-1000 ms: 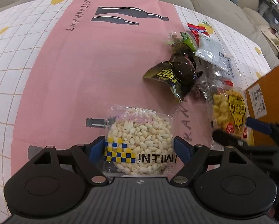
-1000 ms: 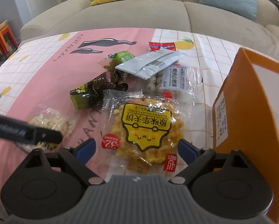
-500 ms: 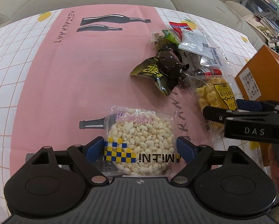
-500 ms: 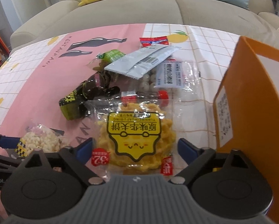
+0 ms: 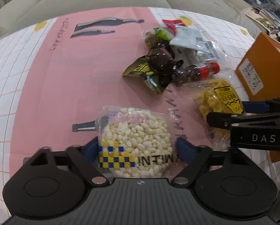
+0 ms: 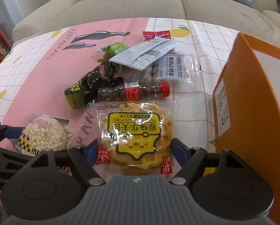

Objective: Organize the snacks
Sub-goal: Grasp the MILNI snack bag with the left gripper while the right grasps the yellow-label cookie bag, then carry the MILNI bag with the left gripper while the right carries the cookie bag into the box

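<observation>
A clear pack of white puffed rice with a blue-and-yellow checked band lies between the fingers of my left gripper, which is wide open around it. It also shows in the right wrist view. A yellow snack pack with a smiling label lies between the fingers of my right gripper, open too. That pack and the right gripper show in the left wrist view. Whether the pads touch the packs I cannot tell.
A pile of snacks lies beyond: a dark green pack, a cola-bottle candy pack, a silver-white sachet, a clear pack of white balls, a red packet. An orange box stands at right. A sofa is behind the table.
Both grippers have pulled back and up a little, so more of the table shows. The cola-bottle pack has come into view. Both packs stay between the open fingers.
</observation>
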Demonstrator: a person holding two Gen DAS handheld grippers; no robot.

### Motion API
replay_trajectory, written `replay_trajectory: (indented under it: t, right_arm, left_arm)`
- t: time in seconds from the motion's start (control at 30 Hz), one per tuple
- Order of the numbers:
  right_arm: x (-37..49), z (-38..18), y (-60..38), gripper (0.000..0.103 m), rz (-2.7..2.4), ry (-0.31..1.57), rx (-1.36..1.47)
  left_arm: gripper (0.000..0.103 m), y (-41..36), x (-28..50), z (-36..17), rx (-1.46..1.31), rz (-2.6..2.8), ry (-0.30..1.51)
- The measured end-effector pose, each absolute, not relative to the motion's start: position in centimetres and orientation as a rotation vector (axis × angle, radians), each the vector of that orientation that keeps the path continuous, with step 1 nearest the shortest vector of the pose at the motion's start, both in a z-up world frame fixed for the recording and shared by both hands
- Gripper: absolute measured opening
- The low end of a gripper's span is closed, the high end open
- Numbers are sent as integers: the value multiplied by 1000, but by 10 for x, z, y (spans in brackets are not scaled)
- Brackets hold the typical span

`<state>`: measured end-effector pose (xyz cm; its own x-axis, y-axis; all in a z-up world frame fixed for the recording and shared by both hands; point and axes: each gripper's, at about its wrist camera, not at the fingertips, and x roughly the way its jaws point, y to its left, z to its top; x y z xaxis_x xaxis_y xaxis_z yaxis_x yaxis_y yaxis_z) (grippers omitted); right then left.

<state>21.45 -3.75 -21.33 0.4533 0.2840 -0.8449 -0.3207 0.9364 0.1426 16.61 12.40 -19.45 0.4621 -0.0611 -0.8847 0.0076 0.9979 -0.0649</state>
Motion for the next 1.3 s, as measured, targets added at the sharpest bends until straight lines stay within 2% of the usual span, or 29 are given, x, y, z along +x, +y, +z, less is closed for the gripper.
replay_trajectory:
  t: [0.07, 0.2, 0.4, 0.9, 1.3]
  right_arm:
    - [211, -211, -41, 72, 367, 1032, -22]
    - [204, -205, -44, 66, 370, 1022, -15]
    - [191, -193, -56, 62, 357, 1003, 35]
    - [138, -109, -102, 60, 423, 818, 135]
    - [120, -59, -168, 59, 363, 700, 170]
  left_arm:
    - [91, 125, 165, -193, -85, -31, 1094]
    - [90, 127, 162, -191, -123, 14, 1096]
    - [90, 126, 147, -176, -163, 33, 1070]
    - [88, 111, 116, -83, -241, 5, 906]
    - [88, 57, 120, -22, -247, -158, 800]
